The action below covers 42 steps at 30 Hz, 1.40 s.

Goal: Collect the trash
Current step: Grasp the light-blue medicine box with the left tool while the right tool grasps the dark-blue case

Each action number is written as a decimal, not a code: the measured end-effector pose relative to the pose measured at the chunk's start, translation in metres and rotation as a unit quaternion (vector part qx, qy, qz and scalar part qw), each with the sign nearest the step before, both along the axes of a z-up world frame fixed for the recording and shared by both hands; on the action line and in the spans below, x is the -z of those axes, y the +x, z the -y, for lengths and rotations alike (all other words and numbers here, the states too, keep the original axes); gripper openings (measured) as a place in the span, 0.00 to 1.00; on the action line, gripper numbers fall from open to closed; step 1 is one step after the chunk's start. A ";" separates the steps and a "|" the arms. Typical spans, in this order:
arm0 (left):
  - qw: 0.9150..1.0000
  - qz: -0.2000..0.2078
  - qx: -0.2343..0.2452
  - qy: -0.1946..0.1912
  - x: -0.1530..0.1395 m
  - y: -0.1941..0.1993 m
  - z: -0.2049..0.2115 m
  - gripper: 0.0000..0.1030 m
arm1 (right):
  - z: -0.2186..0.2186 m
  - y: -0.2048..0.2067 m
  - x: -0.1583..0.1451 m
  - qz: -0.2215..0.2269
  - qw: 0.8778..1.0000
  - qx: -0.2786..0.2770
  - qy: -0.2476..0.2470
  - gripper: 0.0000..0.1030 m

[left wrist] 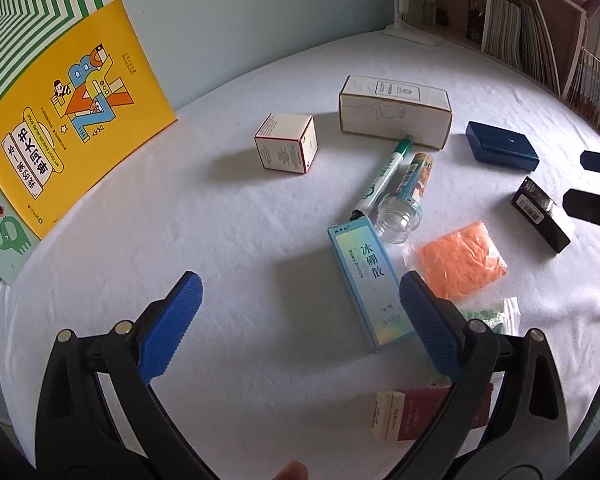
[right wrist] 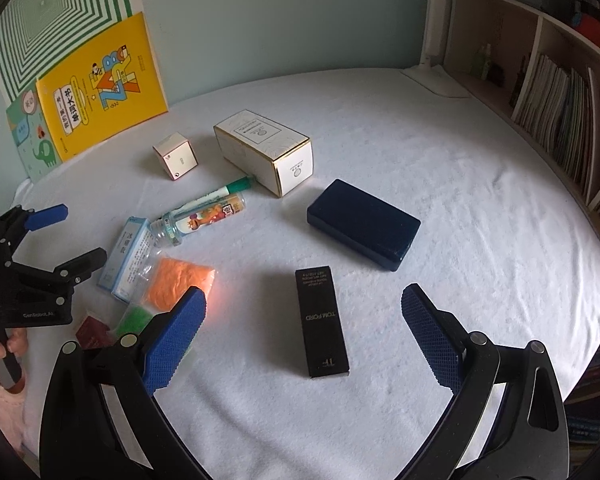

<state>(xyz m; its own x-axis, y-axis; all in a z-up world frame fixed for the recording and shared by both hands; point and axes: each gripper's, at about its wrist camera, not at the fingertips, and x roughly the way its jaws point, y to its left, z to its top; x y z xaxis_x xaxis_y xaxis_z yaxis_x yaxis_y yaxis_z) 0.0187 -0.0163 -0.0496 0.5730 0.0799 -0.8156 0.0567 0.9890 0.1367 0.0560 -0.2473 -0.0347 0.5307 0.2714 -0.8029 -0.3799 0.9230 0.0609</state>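
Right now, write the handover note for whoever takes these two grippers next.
Left gripper: open, empty, above the light blue medicine box.
Right gripper: open, empty, over the black Tom Ford box.
All items lie loose on the white cloth: small cube box, long white carton, green marker, clear plastic bottle, navy case, orange bag, green bag, maroon box.
Done: nothing is in either gripper.
Left: everything. No bin is in view, so locate it first.
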 end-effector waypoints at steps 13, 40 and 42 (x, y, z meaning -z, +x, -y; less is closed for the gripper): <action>1.000 -0.021 -0.005 -0.004 0.014 0.018 0.018 0.94 | 0.004 0.047 0.018 0.001 0.999 -0.037 -0.035 0.93; 0.996 -0.042 0.026 -0.076 0.028 0.021 -0.010 0.26 | -0.005 0.093 0.047 -0.010 0.996 -0.051 -0.072 0.53; 0.996 -0.033 0.026 -0.072 0.023 0.019 -0.012 0.26 | -0.006 0.086 0.041 0.003 0.997 -0.044 -0.070 0.53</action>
<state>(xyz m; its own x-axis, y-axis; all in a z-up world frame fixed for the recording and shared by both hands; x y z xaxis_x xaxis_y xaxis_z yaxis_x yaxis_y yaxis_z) 0.0377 -0.0044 -0.0724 0.5175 -0.0693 -0.8529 0.1122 0.9936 -0.0126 0.1423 -0.2418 -0.0759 0.5155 0.2022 -0.8327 -0.4589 0.8858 -0.0690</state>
